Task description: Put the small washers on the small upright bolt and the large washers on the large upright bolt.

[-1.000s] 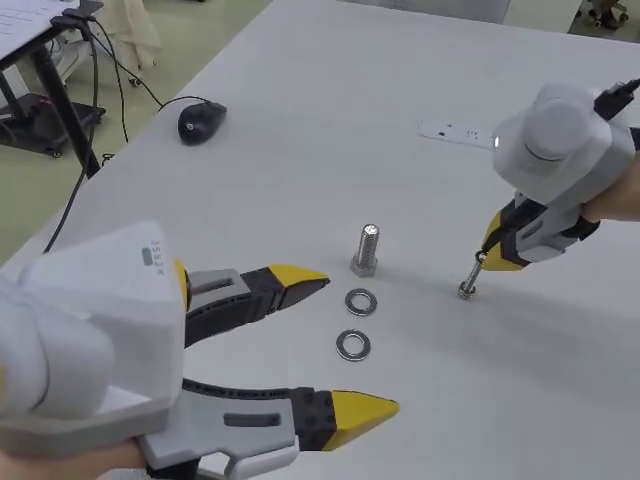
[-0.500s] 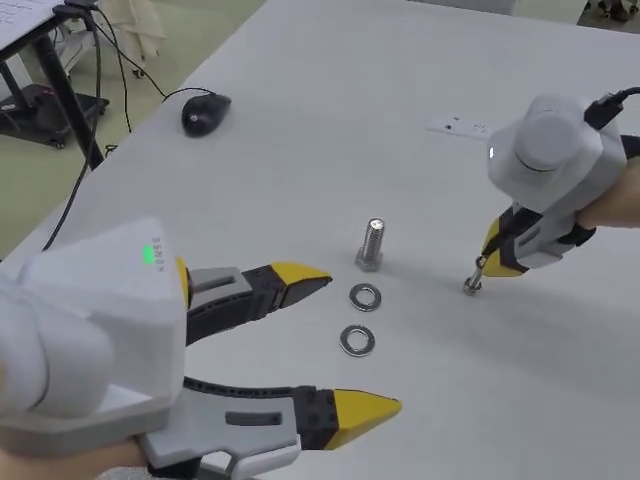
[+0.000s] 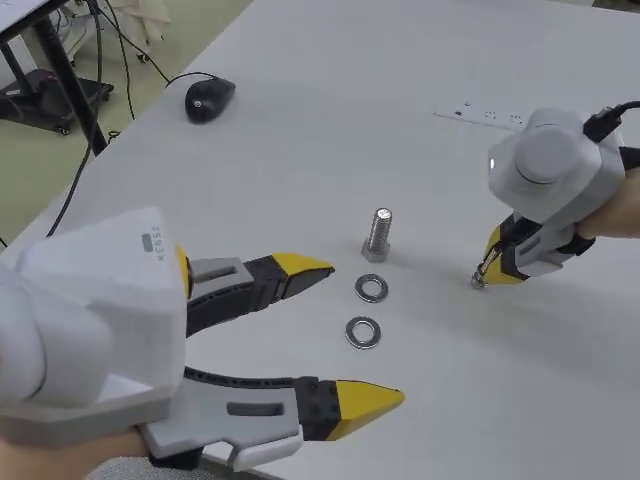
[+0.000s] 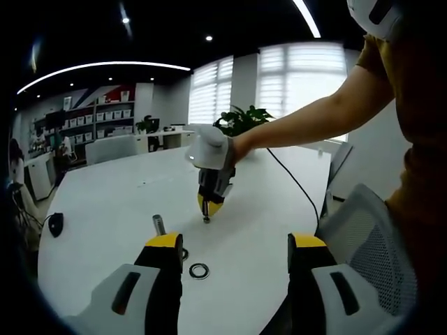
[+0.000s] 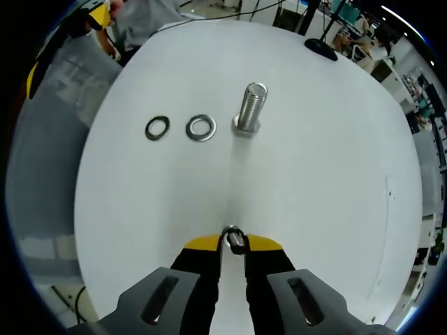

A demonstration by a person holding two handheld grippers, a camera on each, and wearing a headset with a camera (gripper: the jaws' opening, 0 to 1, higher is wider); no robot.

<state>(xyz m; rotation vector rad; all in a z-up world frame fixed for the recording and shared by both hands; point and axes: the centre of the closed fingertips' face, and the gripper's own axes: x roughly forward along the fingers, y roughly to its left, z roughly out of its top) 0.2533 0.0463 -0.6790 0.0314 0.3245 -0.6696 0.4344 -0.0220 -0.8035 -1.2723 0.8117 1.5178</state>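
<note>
The large bolt stands upright mid-table, with two large washers lying flat just in front of it. My left gripper hovers open near these washers, holding nothing. My right gripper is down at the table to the right, shut on a small silver ring that looks like a small washer. It sits at the small bolt, whose shaft is mostly hidden by the yellow tips. The right gripper view has the large bolt and both washers ahead.
A black mouse with its cable lies at the far left of the white table. A white power strip is at the far right. The table's left edge drops to a floor with a stand and cables.
My right gripper has come down along the small bolt, hiding most of its shaft. The left gripper and the large washers have stayed put; the head camera has shifted slightly.
</note>
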